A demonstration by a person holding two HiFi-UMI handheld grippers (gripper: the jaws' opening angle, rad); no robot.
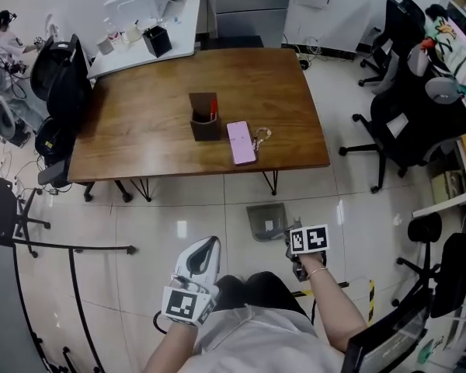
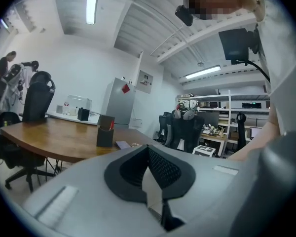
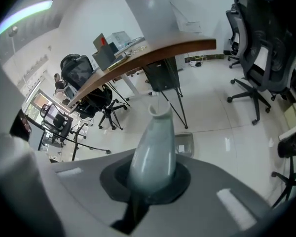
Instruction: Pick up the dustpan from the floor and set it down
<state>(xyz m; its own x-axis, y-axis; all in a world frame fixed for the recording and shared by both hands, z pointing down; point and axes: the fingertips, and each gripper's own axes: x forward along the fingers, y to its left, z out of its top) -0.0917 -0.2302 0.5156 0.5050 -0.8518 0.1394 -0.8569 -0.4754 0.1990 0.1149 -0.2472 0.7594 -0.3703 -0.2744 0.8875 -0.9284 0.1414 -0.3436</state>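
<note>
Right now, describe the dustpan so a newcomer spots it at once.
Find the wooden table mid-room. On the pale tiles just off its near edge lies the dustpan: a flat grey scoop, unlike the tall black chairs around.

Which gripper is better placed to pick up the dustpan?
Right. The right gripper sits beside the dustpan, angled down at it; the left gripper is farther off, aimed level at the table.
</note>
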